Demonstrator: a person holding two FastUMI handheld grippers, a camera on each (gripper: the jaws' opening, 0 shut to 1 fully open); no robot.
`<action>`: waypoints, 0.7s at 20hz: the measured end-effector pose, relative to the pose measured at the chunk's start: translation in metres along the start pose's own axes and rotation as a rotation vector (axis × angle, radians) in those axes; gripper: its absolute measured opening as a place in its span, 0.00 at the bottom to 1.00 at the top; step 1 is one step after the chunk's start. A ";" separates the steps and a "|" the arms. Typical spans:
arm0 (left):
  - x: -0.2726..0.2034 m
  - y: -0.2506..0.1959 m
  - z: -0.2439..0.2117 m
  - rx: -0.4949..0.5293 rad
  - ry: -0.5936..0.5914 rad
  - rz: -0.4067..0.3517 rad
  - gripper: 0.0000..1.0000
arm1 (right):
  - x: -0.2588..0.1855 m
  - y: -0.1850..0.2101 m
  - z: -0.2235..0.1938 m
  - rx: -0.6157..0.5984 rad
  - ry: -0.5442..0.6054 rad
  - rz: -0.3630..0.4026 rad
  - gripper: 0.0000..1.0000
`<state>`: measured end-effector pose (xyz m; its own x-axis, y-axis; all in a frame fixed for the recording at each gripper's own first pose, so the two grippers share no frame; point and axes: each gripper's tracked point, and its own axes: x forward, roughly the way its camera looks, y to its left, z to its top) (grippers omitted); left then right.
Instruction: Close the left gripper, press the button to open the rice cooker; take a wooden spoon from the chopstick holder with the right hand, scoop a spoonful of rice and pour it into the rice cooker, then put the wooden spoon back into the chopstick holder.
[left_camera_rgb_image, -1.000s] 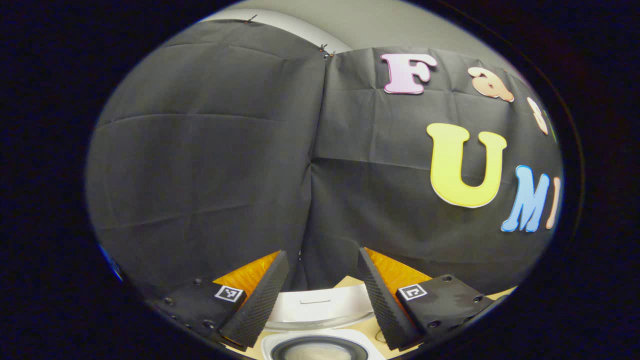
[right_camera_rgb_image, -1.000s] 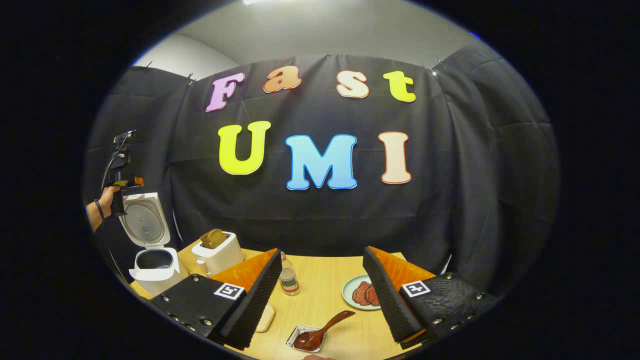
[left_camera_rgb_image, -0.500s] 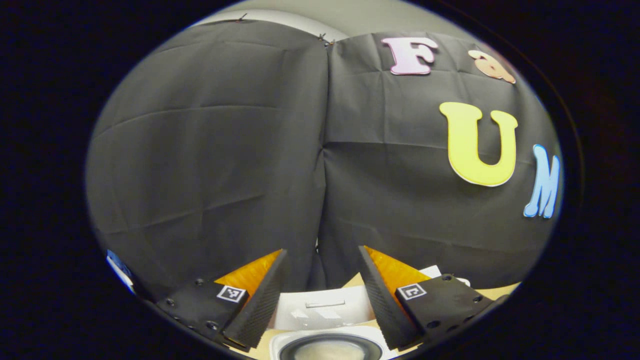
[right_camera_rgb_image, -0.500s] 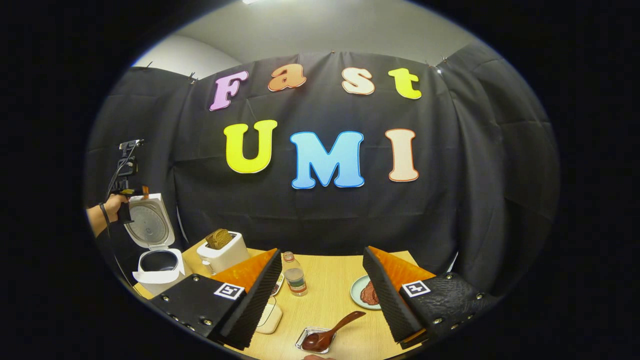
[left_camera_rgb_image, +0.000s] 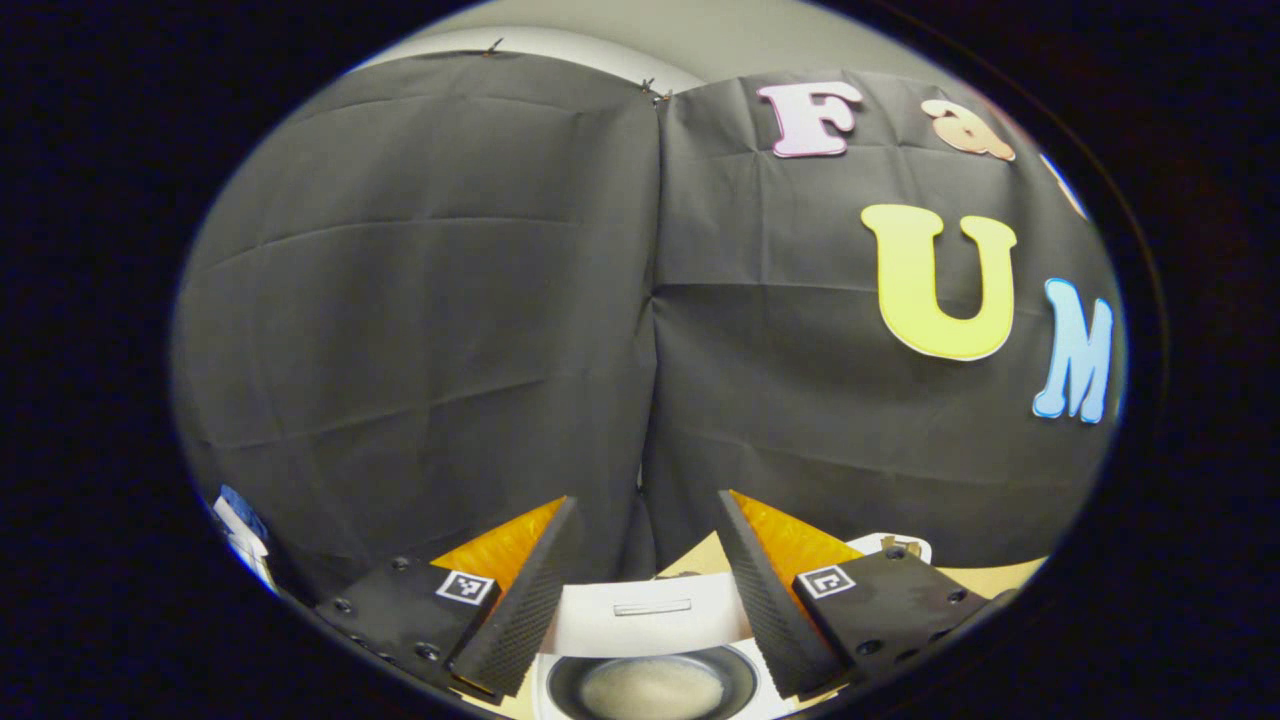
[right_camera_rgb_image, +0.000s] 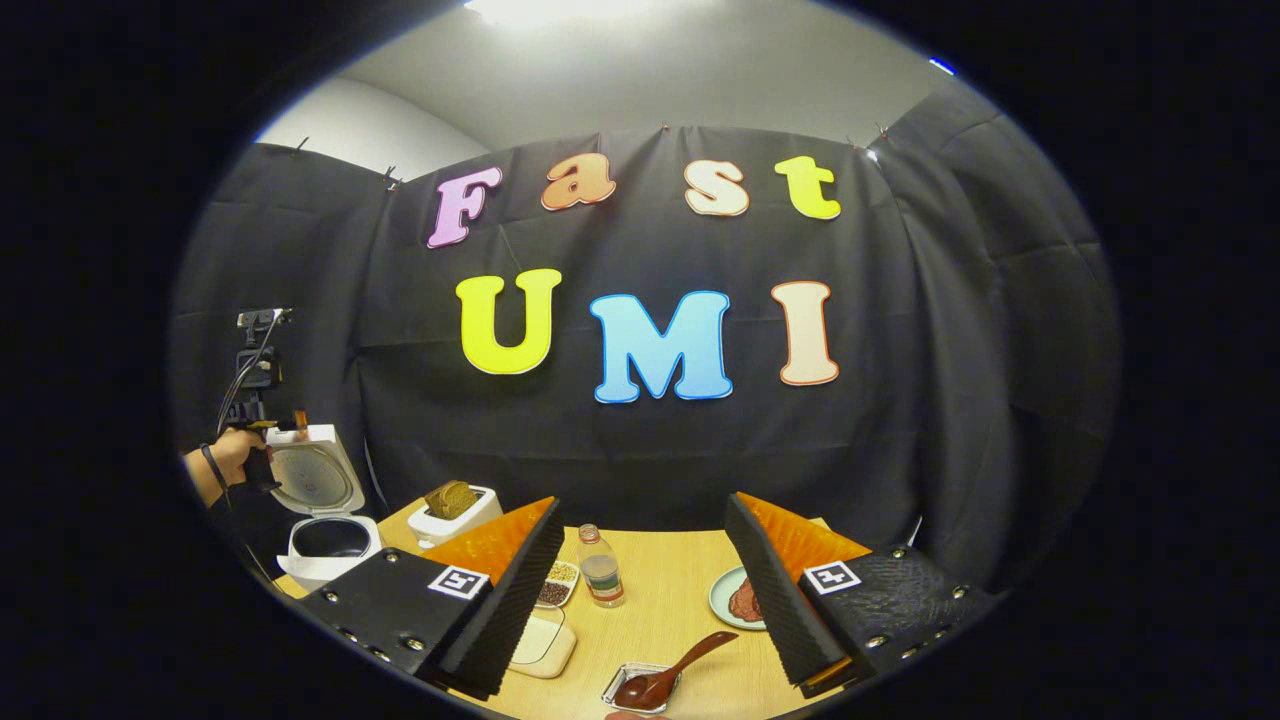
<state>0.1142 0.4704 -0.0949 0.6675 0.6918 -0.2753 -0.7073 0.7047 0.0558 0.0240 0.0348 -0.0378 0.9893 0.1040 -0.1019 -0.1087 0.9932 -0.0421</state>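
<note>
Right gripper (right_camera_rgb_image: 640, 600): fingers set well apart, nothing between them, held above the near edge of the wooden table (right_camera_rgb_image: 660, 625)

Wooden spoon (right_camera_rgb_image: 668, 678): near edge of the table, bowl resting in a small clear tray (right_camera_rgb_image: 638, 688), handle slanting up toward the right; just beyond the spread fingers and not touched by them

Divided dish (right_camera_rgb_image: 545, 640): near-left part of the table, partly behind the right gripper's left finger; pale contents in the near compartment, dark and light grains in the far ones

Small bottle (right_camera_rgb_image: 601, 579): upright, mid-table

Plate (right_camera_rgb_image: 738, 600): right of the bottle, carrying reddish slices, partly hidden by the right finger

Toaster (right_camera_rgb_image: 455, 510): far-left part of the table, bread standing in its slot

Rice cooker (right_camera_rgb_image: 325, 535): far-left corner of the table, lid (right_camera_rgb_image: 312, 477) raised upright; in the left gripper view the open pot (left_camera_rgb_image: 652, 686) shows pale rice inside (seen from above)

Left gripper (left_camera_rgb_image: 640, 590): fingers apart and empty, poised above the open cooker; in the right gripper view it sits by the raised lid, held in a hand (right_camera_rgb_image: 225, 462)
</note>
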 end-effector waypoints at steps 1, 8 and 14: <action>-0.007 -0.001 -0.007 -0.002 0.000 0.004 0.95 | -0.001 0.000 -0.001 -0.002 0.004 0.004 0.99; -0.052 -0.010 -0.057 -0.013 0.062 0.003 0.94 | -0.010 0.007 -0.007 0.001 0.017 0.045 0.99; -0.069 -0.016 -0.094 -0.007 0.074 -0.006 0.94 | -0.016 0.006 -0.005 -0.005 0.014 0.061 0.99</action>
<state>0.0575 0.3965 -0.1668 0.6530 0.6736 -0.3463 -0.7051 0.7076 0.0469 0.0071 0.0385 -0.0413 0.9795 0.1632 -0.1183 -0.1690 0.9848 -0.0405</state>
